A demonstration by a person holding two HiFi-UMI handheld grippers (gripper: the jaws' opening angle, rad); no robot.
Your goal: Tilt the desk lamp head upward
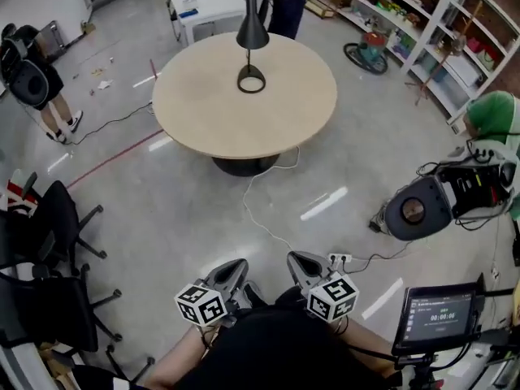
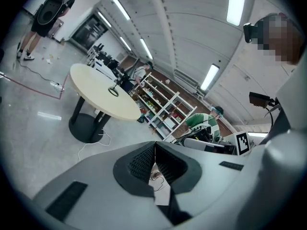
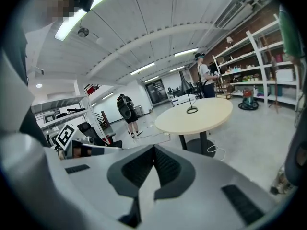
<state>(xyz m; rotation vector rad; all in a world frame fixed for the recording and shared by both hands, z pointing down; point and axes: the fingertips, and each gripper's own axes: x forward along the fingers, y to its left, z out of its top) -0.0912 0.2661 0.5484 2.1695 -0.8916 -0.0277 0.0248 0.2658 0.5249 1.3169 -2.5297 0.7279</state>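
Now: L gripper & R gripper both clenched, empty; desk lamp on table, well apart.

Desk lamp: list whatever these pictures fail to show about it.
- Head view: desk lamp, arm's top merges with dark clutter at the top edge; joint unreadable.
- Left gripper view: desk lamp too small; head tilt unclear.
- Right gripper view: only its ring base and thin stem read.
- Head view: white cable, upper end hidden by the round table.
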